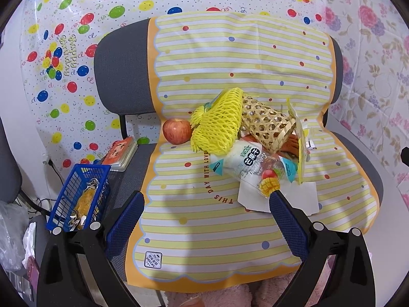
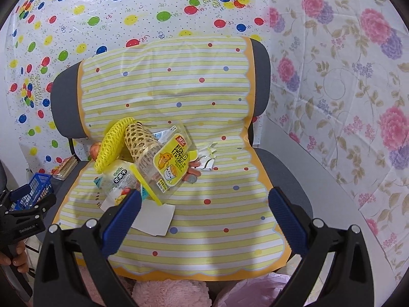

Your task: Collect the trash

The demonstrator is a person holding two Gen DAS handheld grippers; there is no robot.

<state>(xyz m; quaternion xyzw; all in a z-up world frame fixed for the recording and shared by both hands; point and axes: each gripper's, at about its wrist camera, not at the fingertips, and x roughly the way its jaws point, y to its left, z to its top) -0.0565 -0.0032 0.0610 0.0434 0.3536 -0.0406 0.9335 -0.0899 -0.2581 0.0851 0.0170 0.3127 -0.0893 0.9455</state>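
Note:
A pile of trash lies on the chair seat, on a striped yellow cloth. It holds a yellow foam fruit net, a dried-mango bag, a clear yellow-labelled snack tray, white paper and small wrappers. A woven bamboo basket lies on its side among them. A red apple sits left of the net. My left gripper hangs open in front of the pile. My right gripper is open too, its left finger over the paper.
A blue plastic basket holding a crinkled wrapper sits at the seat's left edge, next to a small orange book. The left gripper and a hand show at the right wrist view's left edge. Pink fluffy fabric lies below the seat front.

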